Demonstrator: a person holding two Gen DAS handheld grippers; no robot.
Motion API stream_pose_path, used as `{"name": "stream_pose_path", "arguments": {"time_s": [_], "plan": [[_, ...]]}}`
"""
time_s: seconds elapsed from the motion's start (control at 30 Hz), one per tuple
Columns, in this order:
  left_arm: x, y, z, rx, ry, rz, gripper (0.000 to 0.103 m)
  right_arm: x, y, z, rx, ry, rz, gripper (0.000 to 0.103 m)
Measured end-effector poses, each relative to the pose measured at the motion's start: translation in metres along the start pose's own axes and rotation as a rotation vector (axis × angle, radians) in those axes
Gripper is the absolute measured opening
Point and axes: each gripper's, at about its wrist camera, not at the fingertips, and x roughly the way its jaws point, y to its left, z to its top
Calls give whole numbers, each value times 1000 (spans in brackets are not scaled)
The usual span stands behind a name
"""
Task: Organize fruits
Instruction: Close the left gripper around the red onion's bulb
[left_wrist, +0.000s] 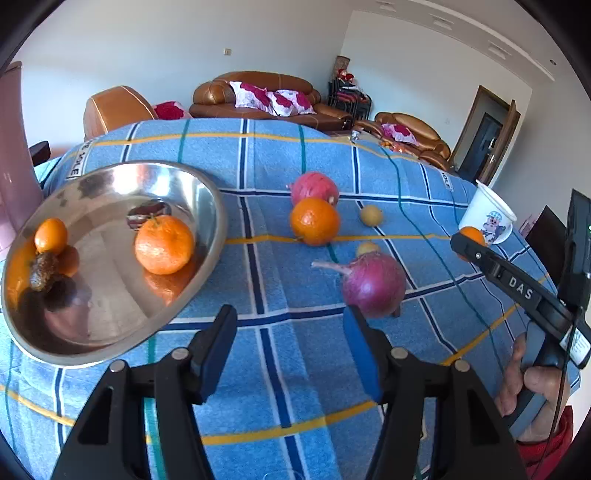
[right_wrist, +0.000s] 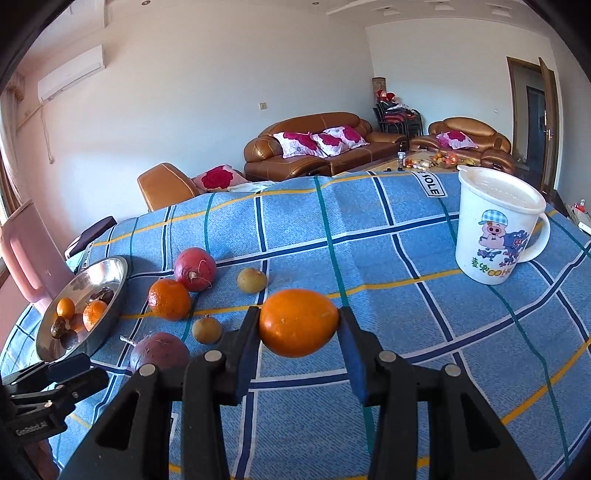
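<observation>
Right hand-held gripper has an orange pinched between its pads above the counter; left hand-held gripper hangs open and empty. Steel bowl holds a few fruits already. One orange on the cloth and two small yellowish fruits look left to go.

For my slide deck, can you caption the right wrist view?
Right gripper holds an orange above the blue checked tablecloth; steel bowl at left.

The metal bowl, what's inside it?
Inside the metal bowl sit one big orange, one small orange and a brown wrinkly fruit. Other orange and dark shapes look like reflections. The near rim hides some of the bottom.
</observation>
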Motion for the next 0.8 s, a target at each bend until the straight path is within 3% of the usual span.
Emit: {"name": "stream_pose_path", "arguments": {"time_s": [0.1, 0.2, 0.3, 0.37, 0.47, 0.67, 0.8], "plan": [[-9, -1, -1, 20, -28, 24, 62, 2, 1, 0, -4, 10, 8, 44], [-2, -12, 5, 21, -19, 0, 62, -1, 1, 0, -4, -9, 0, 44], [14, -32, 12, 20, 9, -15, 62, -6, -3, 2, 2, -41, -29, 44], [27, -47, 14, 22, 26, 7, 68, -6, -6, 3, 15, -44, -35, 44], [47, -68, 20, 26, 70, 45, 68, -4, -9, 3, 30, -33, -31, 44], [72, -79, 37, -2, 62, 54, 68, -4, -10, 4, 30, -33, -35, 44], [91, -76, 39, -34, 110, 29, 54, -2, -14, 4, 44, -25, -39, 44]]}}
